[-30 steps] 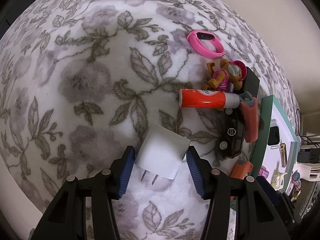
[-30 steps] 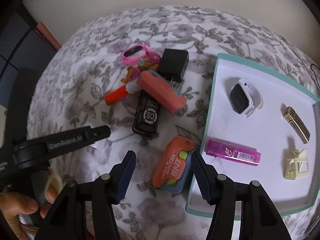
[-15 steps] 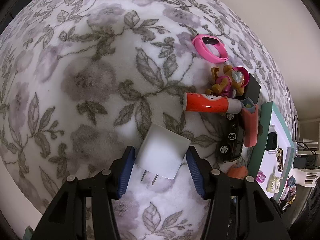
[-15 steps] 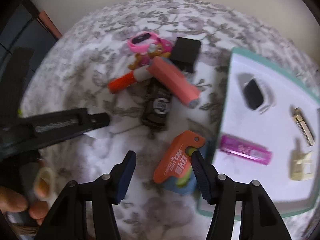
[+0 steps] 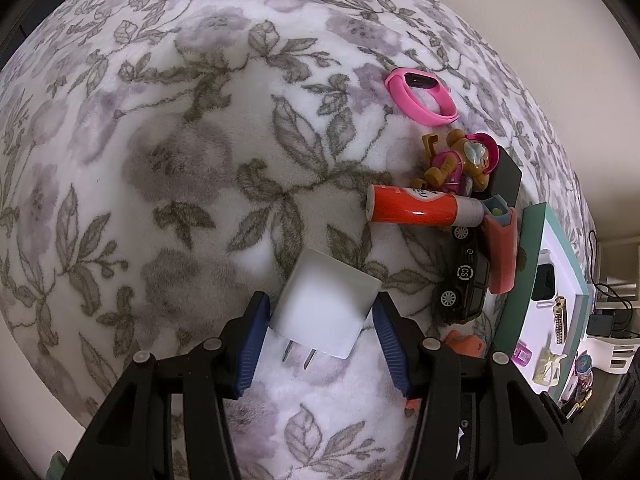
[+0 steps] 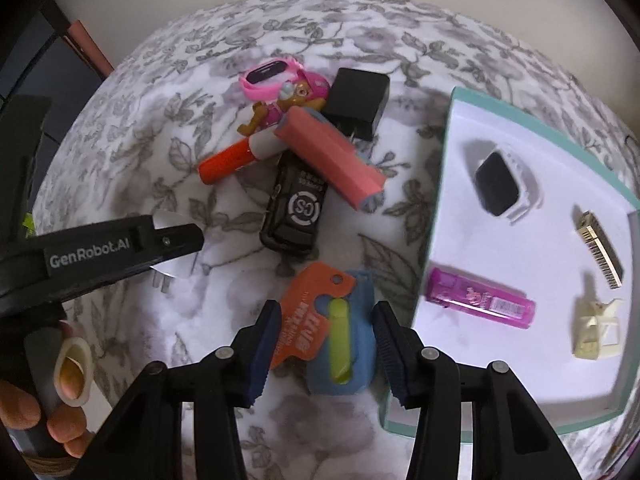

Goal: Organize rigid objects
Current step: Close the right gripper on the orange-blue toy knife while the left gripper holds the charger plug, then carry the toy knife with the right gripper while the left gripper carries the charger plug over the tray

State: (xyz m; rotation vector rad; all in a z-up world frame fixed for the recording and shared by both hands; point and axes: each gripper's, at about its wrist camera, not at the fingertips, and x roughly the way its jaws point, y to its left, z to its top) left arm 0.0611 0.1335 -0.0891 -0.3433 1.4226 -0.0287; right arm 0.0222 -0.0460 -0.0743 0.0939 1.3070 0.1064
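My left gripper (image 5: 320, 340) has its pads against both sides of a white plug-in charger (image 5: 326, 306), prongs pointing back at me, resting on the floral blanket (image 5: 160, 160). My right gripper (image 6: 324, 354) is open, its jaws on either side of an orange and blue utility knife (image 6: 330, 330) lying on the blanket, not touching it. A teal-rimmed white tray (image 6: 440, 184) to the right holds a white smartwatch (image 6: 504, 182), a purple lighter (image 6: 478, 298), a small comb (image 6: 600, 250) and a cream hair clip (image 6: 596, 334).
A pile lies ahead: pink wristband (image 6: 268, 76), toy pup figure (image 6: 280, 106), black charger (image 6: 358, 102), orange glue stick (image 6: 236, 160), pink case (image 6: 332, 156), black toy car (image 6: 296, 210). The left gripper arm (image 6: 100, 256) crosses the right wrist view at left.
My right gripper has moved forward and down until its jaws straddle the utility knife. My left gripper stays around the white charger, with the view shifted slightly.
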